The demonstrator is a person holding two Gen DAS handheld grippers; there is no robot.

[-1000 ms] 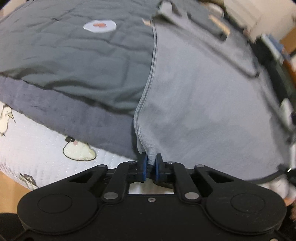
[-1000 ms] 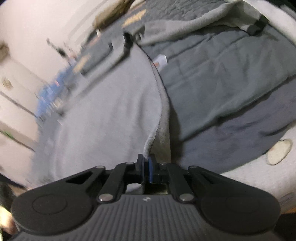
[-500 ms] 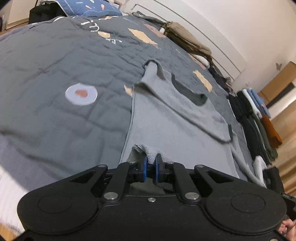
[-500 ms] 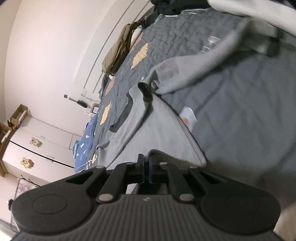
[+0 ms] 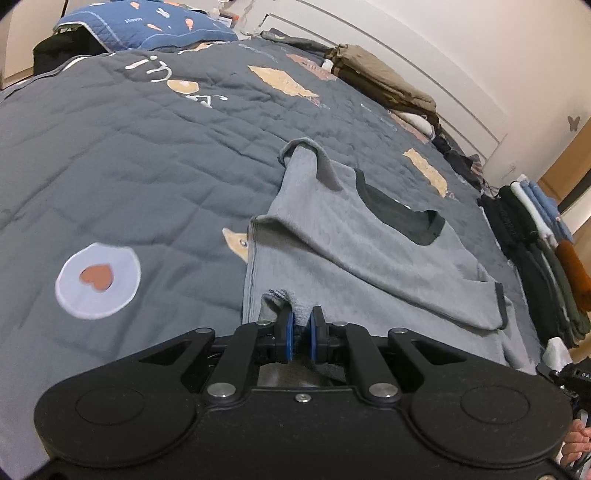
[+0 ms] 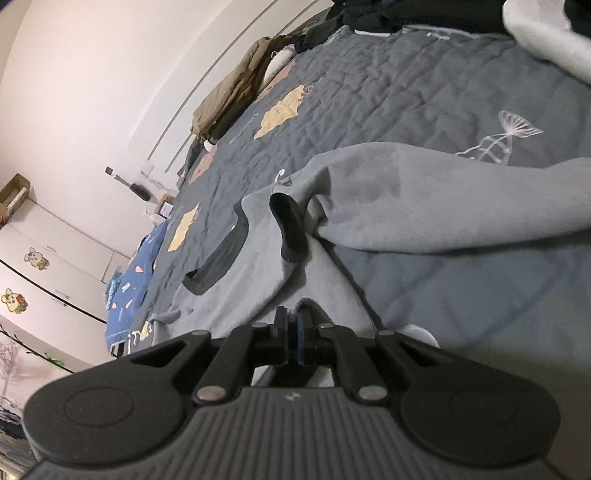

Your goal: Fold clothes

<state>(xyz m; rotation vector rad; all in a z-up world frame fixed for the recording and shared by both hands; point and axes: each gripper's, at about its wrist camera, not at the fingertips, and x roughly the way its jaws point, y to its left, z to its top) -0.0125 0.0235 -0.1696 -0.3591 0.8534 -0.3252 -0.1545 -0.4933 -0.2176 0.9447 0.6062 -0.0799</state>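
Bed quilt [image 5: 155, 155] dark grey, pillow [image 5: 147, 26] far left. Grey top [image 5: 369, 266] flat mid-bed. L gripper [image 5: 302, 328] fingers pinched on hem; R gripper [image 6: 291, 325] same, other corner. Clothes stack [image 5: 535, 251] right.

- Grey sweatshirt [image 5: 369, 266]: in the left wrist view we lose its near hem behind the left gripper [image 5: 302, 334]; only a bunched scrap shows between the blue pads [image 5: 289, 332].
- Same garment in the right wrist view: its sleeve [image 6: 461, 206] runs off the right edge, and its hem vanishes under the right gripper [image 6: 291, 336].
- Stacked clothes [image 5: 546, 258]: cut by the right edge; we cannot count them.
- Hand [image 5: 578, 443]: a sliver at the frame's corner.
- Cupboard stickers [image 6: 35, 258]: too small to identify.
- White cloth [image 6: 546, 37]: cropped at the top right.
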